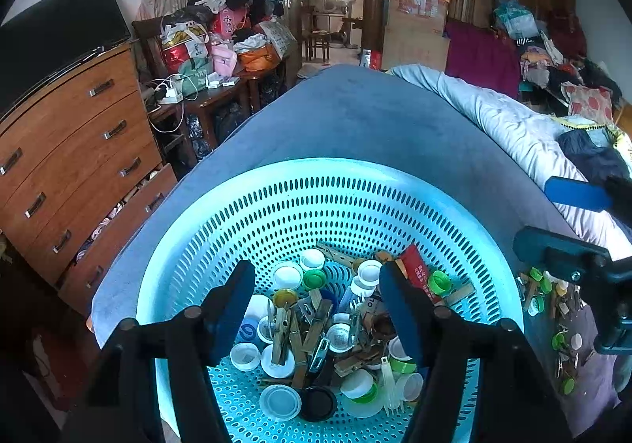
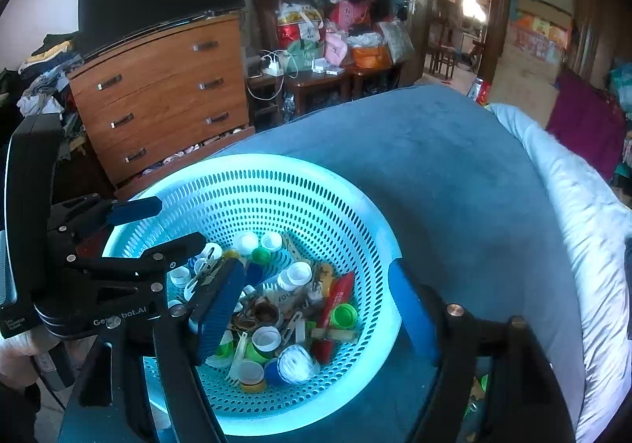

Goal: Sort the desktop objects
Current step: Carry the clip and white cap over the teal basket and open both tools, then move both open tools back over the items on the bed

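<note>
A turquoise perforated basket sits on a blue cloth; it also shows in the right wrist view. It holds several bottle caps, wooden clothespins and a red packet. My left gripper is open and empty over the basket's contents. My right gripper is open and empty above the basket's near side; it shows at the right edge of the left wrist view. The left gripper appears in the right wrist view, also open.
More loose caps and clips lie on the cloth right of the basket. A wooden dresser stands to the left with its bottom drawer open. A white quilt lies along the right.
</note>
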### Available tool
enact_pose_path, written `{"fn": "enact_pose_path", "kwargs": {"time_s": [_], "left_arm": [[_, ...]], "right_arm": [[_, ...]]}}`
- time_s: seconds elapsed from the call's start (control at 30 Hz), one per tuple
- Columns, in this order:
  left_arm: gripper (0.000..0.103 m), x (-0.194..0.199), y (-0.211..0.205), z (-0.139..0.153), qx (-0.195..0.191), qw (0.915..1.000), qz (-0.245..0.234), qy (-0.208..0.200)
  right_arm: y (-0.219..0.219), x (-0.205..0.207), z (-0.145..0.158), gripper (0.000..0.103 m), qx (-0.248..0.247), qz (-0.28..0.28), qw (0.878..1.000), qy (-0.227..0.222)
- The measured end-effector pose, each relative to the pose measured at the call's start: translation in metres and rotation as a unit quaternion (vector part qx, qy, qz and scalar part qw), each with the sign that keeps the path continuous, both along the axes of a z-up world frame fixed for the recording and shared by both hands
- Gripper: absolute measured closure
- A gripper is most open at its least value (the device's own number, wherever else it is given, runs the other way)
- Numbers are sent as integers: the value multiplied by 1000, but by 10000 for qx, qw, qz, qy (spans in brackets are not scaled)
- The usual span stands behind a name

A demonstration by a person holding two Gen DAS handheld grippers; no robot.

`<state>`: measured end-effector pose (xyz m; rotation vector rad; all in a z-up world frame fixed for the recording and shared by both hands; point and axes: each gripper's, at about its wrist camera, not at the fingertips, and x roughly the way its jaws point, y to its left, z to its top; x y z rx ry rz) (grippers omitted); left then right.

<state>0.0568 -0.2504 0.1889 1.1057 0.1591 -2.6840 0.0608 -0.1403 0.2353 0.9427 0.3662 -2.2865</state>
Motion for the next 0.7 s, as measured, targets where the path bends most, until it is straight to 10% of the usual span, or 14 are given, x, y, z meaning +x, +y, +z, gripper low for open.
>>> {"fn": "enact_pose_path", "kwargs": {"time_s": [0.4,0.57,0.7], "left_arm": [[36,0,30,4,47,9993,-366,66],[34,12,101,5,90,9908,-1330,243],[29,29,193,-13,239,9640,-2628,321]], "right_arm": [[55,13,2,27,-197,-245,9994,143],[183,45,-36,22,-305,-1158,9926,215],[310,79,-85,22,-181,-2277,9734,-159]]}}
